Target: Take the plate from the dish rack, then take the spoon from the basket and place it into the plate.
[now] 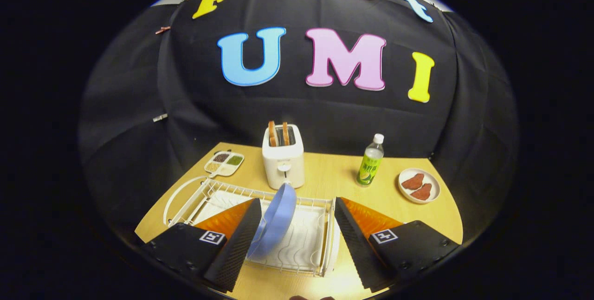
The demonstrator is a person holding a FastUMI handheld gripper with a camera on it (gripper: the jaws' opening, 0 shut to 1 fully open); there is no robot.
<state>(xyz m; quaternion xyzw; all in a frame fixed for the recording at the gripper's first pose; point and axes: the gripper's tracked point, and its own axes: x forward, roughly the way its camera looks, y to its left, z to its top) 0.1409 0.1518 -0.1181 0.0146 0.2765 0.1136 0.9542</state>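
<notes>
A handheld gripper (294, 239) hovers over the white wire dish rack (325, 244), its two fingers spread wide apart and clamped on nothing. The blue plate (276, 225) stands on edge in the rack between them, tilted and lying close against the left finger (236, 244), with open space on the side of the right finger (355, 244); whether the plate touches the left finger cannot be told.

The step in hand appears to be taking the plate. Done well, that likely means centring the fingers so the rim sits squarely between both, closing low enough to catch the plate's edge firmly, then lifting straight up so the plate clears the wires without dragging the rack across the wooden counter (334, 177).

Beyond the rack, at 12 o'clock from the fingers, a white toaster (283, 160) holds two slices. At 11 o'clock sits a small divided tray (224, 163) of grains or spices; at 1 o'clock a green-labelled bottle (370, 160); at 2 o'clock a small dish (419, 185) with two reddish pieces.

The rack's near corners and the plate's lower rim are covered by the fingers, and a white curved handle (178, 193) beside the rack at 10 o'clock is hard to identify.
</notes>
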